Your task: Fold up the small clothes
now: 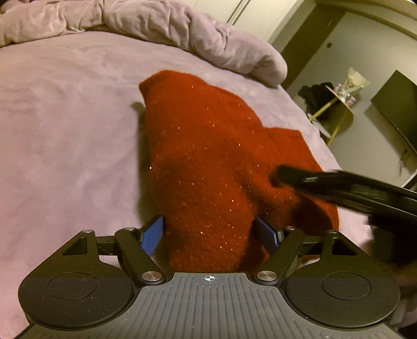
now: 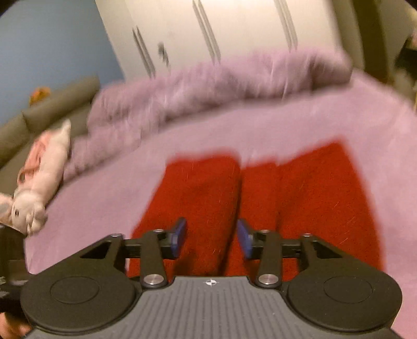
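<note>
Stuffed toy (image 2: pixel 34 187): pale pink plush at the left edge of the right wrist view, lying on the bed's edge beside a grey sofa (image 2: pixel 39 114).
Bedsheet (image 1: pixel 65 117): lilac, bare across the left half of the left wrist view.
Duvet (image 1: pixel 156 23): same lilac, bunched along the top of both views, well apart from the garment.
Red garment (image 1: pixel 208 161): fuzzy knit with glitter flecks, centre of the left wrist view, raised in a hump that runs down between the left jaws; in the right wrist view it lies flatter on the sheet in two lobes with a crease between, lower centre.
Left gripper (image 1: pixel 211 234): jaws spread wide, blue pads on either side of the hump; whether they press it I cannot tell.
Right gripper (image 2: pixel 211 238): jaws part open above the crease, pads clear of cloth; picture blurred. In the left wrist view its dark fingers enter from the right edge, tips at the garment's right fold.
Side table (image 1: pixel 336 104): small, cluttered, right of the bed.
Dark screen (image 1: pixel 398 109): far right wall.
Wardrobe doors (image 2: pixel 221 31): white, behind the bed.
</note>
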`<state>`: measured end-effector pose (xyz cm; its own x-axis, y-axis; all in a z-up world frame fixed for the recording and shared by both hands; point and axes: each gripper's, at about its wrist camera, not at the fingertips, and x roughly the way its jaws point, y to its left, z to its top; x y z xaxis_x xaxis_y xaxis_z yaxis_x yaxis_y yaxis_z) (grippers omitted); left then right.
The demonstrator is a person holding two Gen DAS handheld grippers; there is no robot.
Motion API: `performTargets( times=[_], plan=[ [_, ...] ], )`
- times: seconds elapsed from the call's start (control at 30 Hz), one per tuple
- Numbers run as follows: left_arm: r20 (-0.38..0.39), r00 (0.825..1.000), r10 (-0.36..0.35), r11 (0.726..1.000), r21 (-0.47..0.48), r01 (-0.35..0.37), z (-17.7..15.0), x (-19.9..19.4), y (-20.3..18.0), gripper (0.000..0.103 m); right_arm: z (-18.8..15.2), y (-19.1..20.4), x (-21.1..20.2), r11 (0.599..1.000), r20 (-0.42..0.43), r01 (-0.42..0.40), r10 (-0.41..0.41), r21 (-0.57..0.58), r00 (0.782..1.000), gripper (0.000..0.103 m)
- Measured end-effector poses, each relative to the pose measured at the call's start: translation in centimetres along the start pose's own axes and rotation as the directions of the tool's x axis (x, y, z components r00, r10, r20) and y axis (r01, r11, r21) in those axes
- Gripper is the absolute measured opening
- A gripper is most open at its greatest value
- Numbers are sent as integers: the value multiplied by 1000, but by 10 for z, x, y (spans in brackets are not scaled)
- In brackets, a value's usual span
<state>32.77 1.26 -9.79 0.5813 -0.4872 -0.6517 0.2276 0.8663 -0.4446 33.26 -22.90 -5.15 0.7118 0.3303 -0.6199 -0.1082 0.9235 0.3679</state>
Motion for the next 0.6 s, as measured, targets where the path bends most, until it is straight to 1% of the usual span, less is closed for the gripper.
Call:
performTargets(
  times=[0.03, 0.07, 0.1, 0.13, 0.17, 0.2, 0.23, 0.27, 0.3, 0.33, 0.37, 0.43, 0.5, 0.6],
  plan=[
    [-4, 1000, 2, 1000, 4, -2, -1, 0, 1, 81, -2, -5, 10, 999, -28, -14, 15, 31, 999, 45],
    [-9, 1000, 7, 1000, 9, -7, -1, 3, -1, 82, -4, -11, 19, 996, -57, -47, 51, 79, 997, 45],
    [-12, 1000, 11, 1000, 12, -11, -2, 3, 0, 83, -5, -16, 22, 989, -63, -73, 82, 127, 995, 43],
    [-11, 1000, 10, 1000, 10, -10, -2, 2, 0, 83, -6, -19, 24, 984, -55, -93, 102, 149, 993, 31],
    [-9, 1000, 11, 1000, 2, -11, -1, 1, -2, 83, -6, -19, 23, 983, -45, -112, 119, 145, 992, 19],
    [-2, 1000, 11, 1000, -5, -11, -1, -3, -2, 82, -6, -15, 20, 988, -32, -100, 104, 115, 994, 18],
    [14, 1000, 6, 1000, -5, -6, 0, -8, -4, 80, -9, -6, 14, 996, -7, -69, 70, 55, 998, 15],
    [38, 999, -1, 1000, -1, 1, 1, -16, -5, 81, -11, 2, 4, 999, 37, -36, 36, -17, 999, 14],
    [65, 998, -2, 1000, 3, 2, 2, -23, -6, 81, -9, 7, -5, 998, 72, -13, 17, -58, 997, 14],
    [87, 996, -1, 1000, 7, 1, 3, -30, -5, 81, -12, 11, -15, 997, 110, 8, 1, -82, 994, 14],
    [101, 995, 4, 1000, 8, -5, 4, -34, -4, 81, -11, 9, -21, 996, 137, 19, -7, -82, 991, 14],
    [94, 995, 31, 999, 8, -32, 6, -32, -3, 81, -16, 5, -29, 994, 167, 70, -56, -82, 984, 13],
    [56, 996, 66, 998, 4, -66, 7, -19, -4, 79, -21, -4, -24, 994, 149, 97, -89, -50, 985, 13],
    [31, 999, 44, 998, 32, -45, 5, -3, -9, 81, -31, -19, -11, 987, 97, 160, -157, -25, 983, 11]
  ],
)
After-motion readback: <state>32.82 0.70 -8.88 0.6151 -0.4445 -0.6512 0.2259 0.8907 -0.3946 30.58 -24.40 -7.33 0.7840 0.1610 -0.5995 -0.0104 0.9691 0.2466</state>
